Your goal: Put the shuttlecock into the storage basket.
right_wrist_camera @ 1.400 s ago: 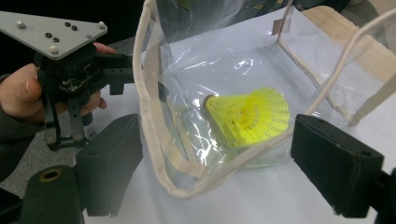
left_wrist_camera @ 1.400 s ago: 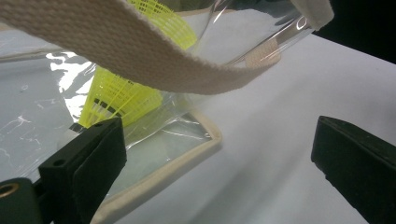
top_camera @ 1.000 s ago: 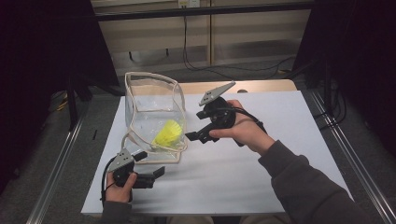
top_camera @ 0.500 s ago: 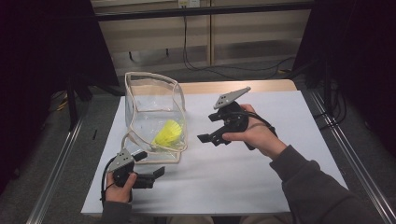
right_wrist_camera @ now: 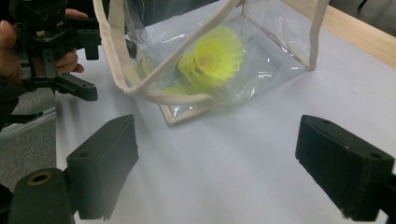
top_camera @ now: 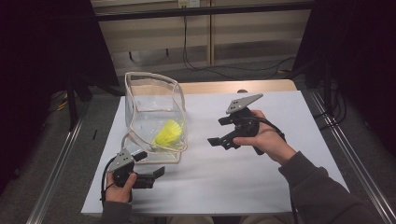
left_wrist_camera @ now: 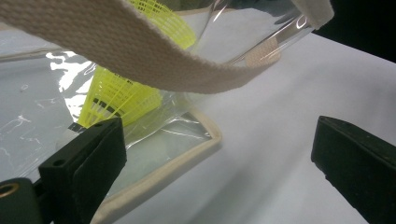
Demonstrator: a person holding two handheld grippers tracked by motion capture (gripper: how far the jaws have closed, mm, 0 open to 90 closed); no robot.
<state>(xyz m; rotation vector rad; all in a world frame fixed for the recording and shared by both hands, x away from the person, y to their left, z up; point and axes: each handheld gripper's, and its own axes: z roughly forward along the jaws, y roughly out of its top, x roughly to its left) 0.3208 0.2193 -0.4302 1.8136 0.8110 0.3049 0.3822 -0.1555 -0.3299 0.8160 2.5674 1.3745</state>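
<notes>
Count first: one clear plastic bag (top_camera: 154, 109) with cream fabric trim, one yellow shuttlecock (top_camera: 168, 134) inside it, and two tools. The bag sits left of centre in the high view, with its cream strap (left_wrist_camera: 140, 56) drooping across the top of the left gripper view.

The left tool (top_camera: 152, 175) is at the lower left of the high view, just below the bag's near bottom corner. Its jaws are spread wide and empty; in the left gripper view the shuttlecock shows through the plastic just above the left-hand jaw. Can't tell whether that jaw is actually touching the bag.

The right tool (top_camera: 219, 131) is held up right of centre, well apart from the bag and pointing at it. It's also released, jaws wide with nothing between them. In the right gripper view the bag and shuttlecock fill the upper middle.

The tabletop (top_camera: 243, 186) is covered with a white sheet, with a strip of wood showing at the far edge. The room around it is dark, with cables on the floor behind and metal rails at both sides.
</notes>
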